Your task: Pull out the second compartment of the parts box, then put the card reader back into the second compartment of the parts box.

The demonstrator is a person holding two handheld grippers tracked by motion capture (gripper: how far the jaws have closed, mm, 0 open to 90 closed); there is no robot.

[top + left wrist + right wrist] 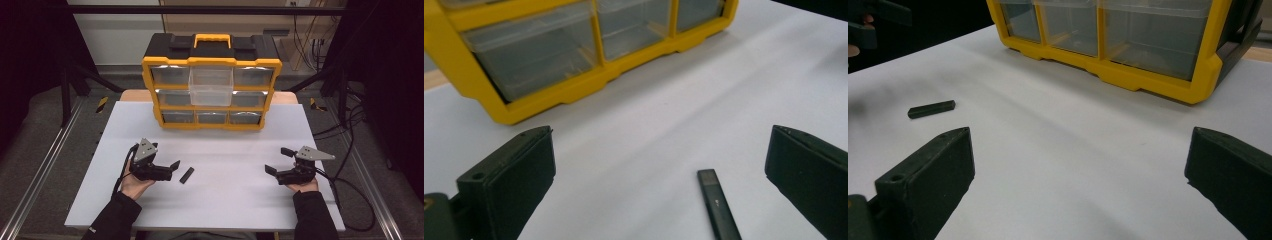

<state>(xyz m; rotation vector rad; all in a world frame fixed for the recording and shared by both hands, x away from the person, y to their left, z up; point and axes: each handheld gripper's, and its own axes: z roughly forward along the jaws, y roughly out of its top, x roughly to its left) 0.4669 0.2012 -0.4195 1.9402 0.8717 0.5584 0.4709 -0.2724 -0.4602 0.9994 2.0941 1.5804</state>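
A small black bar [186, 175] lies flat on the white table [225, 200], left of centre. My left gripper [159, 159] hovers just left of it, open and holding nothing. In the left gripper view the bar [719, 202] lies on the table between the wide-apart jaws of my left gripper [661, 150], nearer the right one. My right gripper [278, 160] is open and empty at the table's right side, far from the bar. In the right gripper view, my right gripper [1078, 150] has bare table between its jaws, and the bar [931, 109] lies off to the left.
A yellow and black drawer organizer [211, 65] stands at the back centre of the table, also seen close in the gripper views [549, 95] [1148, 75]. Its top middle clear drawer [211, 86] is pulled out. Cables trail over the floor on the right [350, 150].
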